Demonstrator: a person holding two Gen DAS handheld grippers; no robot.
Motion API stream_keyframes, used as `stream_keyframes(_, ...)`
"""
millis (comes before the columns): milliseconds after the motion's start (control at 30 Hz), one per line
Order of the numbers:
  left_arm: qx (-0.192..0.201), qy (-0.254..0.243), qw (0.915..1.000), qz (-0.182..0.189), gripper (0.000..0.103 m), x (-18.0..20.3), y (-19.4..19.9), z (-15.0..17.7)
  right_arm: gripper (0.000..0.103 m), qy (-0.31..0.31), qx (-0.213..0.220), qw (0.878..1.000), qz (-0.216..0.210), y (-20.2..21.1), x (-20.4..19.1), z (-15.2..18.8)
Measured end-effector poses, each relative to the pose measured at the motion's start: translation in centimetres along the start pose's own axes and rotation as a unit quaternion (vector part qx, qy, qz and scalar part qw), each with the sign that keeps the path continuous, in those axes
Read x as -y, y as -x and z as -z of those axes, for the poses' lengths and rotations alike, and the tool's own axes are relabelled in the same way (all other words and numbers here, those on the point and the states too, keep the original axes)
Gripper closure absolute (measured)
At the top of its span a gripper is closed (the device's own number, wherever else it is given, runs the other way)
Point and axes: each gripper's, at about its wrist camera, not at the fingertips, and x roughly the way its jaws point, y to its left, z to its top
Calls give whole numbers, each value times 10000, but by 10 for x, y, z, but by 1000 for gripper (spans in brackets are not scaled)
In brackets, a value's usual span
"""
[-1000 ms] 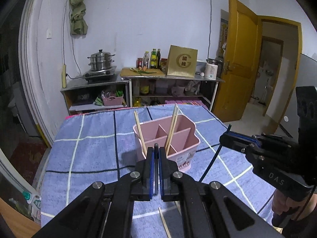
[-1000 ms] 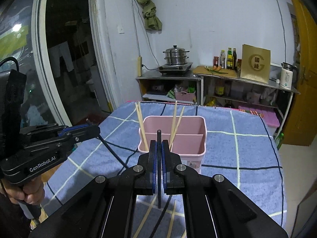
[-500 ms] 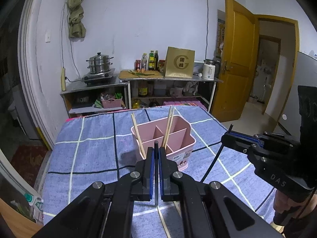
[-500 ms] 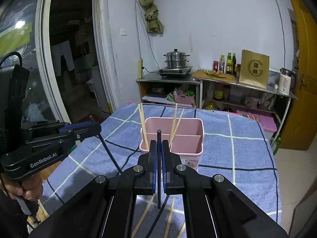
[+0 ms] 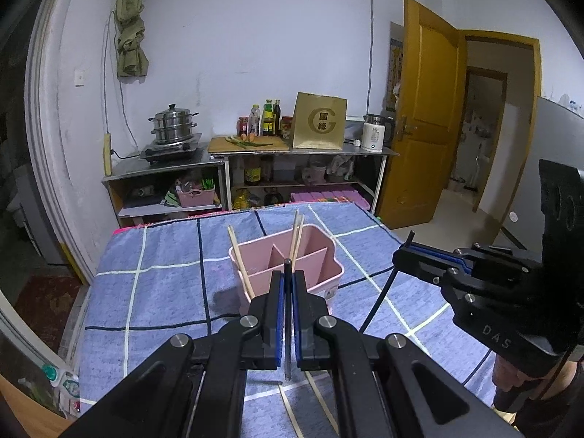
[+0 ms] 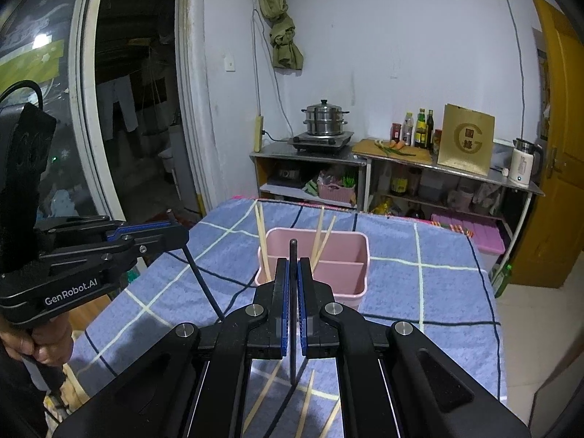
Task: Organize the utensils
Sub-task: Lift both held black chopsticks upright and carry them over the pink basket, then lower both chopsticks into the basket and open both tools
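A pink divided utensil holder [image 5: 321, 255] [image 6: 346, 255] stands mid-table with three wooden chopsticks [image 5: 296, 235] [image 6: 322, 235] leaning in it. My left gripper [image 5: 287, 281] is shut on a black chopstick [image 5: 288, 328], held upright above the table, short of the holder. It also shows in the right wrist view [image 6: 160, 231]. My right gripper [image 6: 292, 281] is shut on another black chopstick [image 6: 292, 357], also short of the holder. It shows in the left wrist view [image 5: 419, 261]. Loose wooden chopsticks [image 6: 262, 401] [image 5: 292, 412] lie on the cloth below the grippers.
The table wears a blue checked cloth [image 5: 164, 292] [image 6: 419, 292]. Behind it stand metal shelves [image 5: 233, 168] with a steamer pot [image 5: 174, 126], bottles, a brown box and a kettle. A yellow door [image 5: 430, 109] is open at right. A dark doorway [image 6: 135, 109] is at left.
Both grippers have drawn back and risen from the pink holder, which now looks smaller and farther away. Each stays shut on its black chopstick.
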Motion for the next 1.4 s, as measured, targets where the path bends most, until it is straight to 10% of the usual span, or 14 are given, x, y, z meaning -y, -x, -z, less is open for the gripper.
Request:
stream_keyframes(667,854,48,9963,-103,99,-8,21,-81,99,50,1004,9949,-85,14,-5,-65)
stream_keyframes(1400,215,291,9992,-167,99,-40,-70,-60,99,-179,492,9985,-127,-64,20,-49)
